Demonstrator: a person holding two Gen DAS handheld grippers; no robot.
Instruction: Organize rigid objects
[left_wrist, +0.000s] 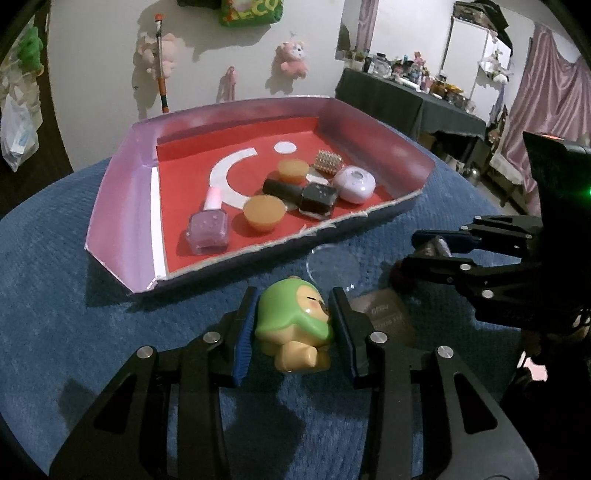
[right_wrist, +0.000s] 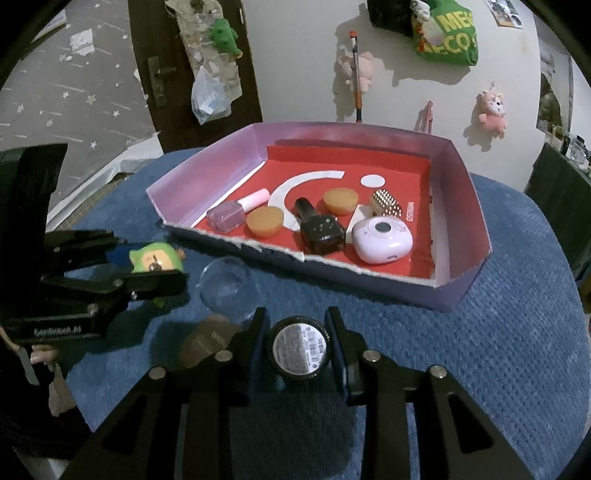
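**Both tongs loaded, tray waits**

While the tray (left_wrist: 258, 177) sits half filled on the blue surface (left_wrist: 74, 258), each hand has a piece clamped for the pick-up step. The left tongs (left_wrist: 293, 325) are pinched narrow on a green figurine (left_wrist: 291, 325), just short of the tray's torn near wall. The right tongs (right_wrist: 297, 347) grip a round black jar (right_wrist: 298, 348), label facing the camera, also near that wall. A clear dome (right_wrist: 227, 288) and a brown piece (right_wrist: 207, 343) lie on the surface between them. Inside the tray are two polish bottles, two orange cups, a studded block and a white case. Next, judging by the layout, each load must be carried over the wall and set on bare red floor at the back.
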